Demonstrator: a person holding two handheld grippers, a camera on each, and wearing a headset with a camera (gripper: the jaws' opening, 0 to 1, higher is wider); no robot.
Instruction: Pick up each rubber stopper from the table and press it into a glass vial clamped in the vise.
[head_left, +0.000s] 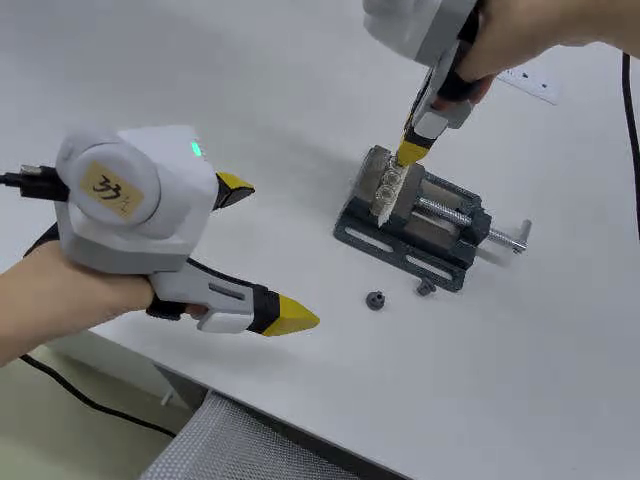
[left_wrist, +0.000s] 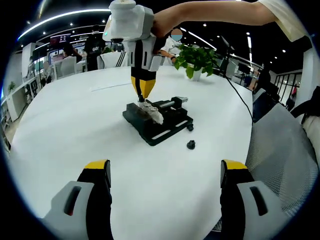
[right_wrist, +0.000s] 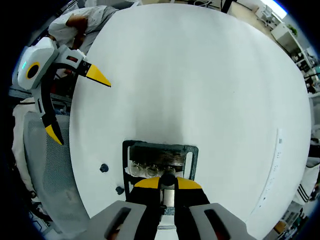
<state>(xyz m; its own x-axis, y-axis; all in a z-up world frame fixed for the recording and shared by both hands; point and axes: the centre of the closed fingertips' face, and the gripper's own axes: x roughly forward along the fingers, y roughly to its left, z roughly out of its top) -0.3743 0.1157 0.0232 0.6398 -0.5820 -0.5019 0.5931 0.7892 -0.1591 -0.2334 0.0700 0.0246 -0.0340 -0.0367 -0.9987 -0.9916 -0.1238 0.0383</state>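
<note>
Pressing from straight above with the right gripper (head_left: 410, 153) onto the row of glass vials (head_left: 385, 190) clamped in the vise (head_left: 440, 250), to push along the vial and not sideways. Held almost closed, with what looks like a dark stopper (right_wrist: 167, 179) pinched between the yellow tips, right over a vial mouth; cannot tell whether already seated in the glass.

Holding the left gripper (head_left: 280, 252) wide open and empty, well apart from the vise and near the table (head_left: 250, 70) edge, probably to leave room for the pressing.

Not yet picked up: two spare stoppers (head_left: 376, 299) lying on the table just beside the vise base, on the near side. No obstacle seen between these and the left gripper. On the far side, only the vise handle (head_left: 505, 240) sticking out, and a socket strip (head_left: 525, 85) well apart.
</note>
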